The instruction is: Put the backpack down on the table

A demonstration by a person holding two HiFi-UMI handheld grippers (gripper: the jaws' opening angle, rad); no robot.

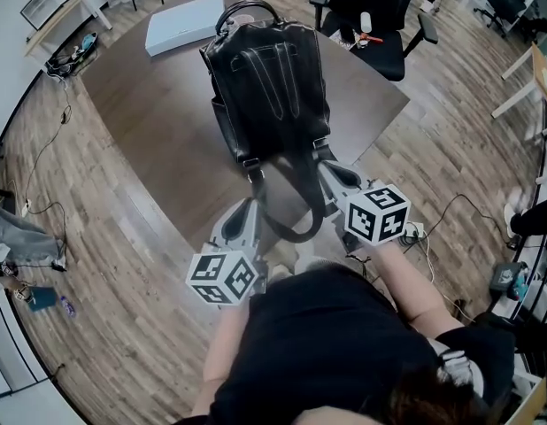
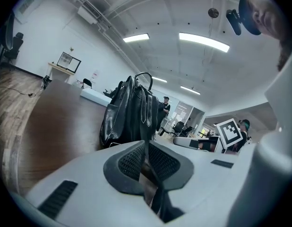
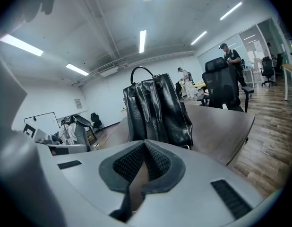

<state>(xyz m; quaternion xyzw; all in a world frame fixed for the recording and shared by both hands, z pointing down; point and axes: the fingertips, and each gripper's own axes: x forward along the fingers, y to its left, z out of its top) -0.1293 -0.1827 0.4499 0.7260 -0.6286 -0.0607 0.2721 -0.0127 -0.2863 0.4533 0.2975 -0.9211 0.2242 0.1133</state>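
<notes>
A black leather backpack point(image 1: 269, 82) point(image 2: 129, 112) point(image 3: 158, 110) stands upright on the brown table point(image 1: 150, 122), near its front edge, with its top handle up. Its two shoulder straps point(image 1: 300, 215) trail toward me and hang in a loop past the edge. My left gripper point(image 1: 249, 206) point(image 2: 147, 148) is shut on the left strap, which runs dark between its pads. My right gripper point(image 1: 331, 171) point(image 3: 144, 148) is shut on the right strap close to the bag's base. Both grippers sit just in front of the bag, side by side.
A flat white box point(image 1: 185, 23) lies at the table's far end. A black office chair point(image 1: 380, 25) point(image 3: 224, 86) stands beyond the table's right corner. Cables and a power strip point(image 1: 413, 231) lie on the wooden floor. People stand far off in the room.
</notes>
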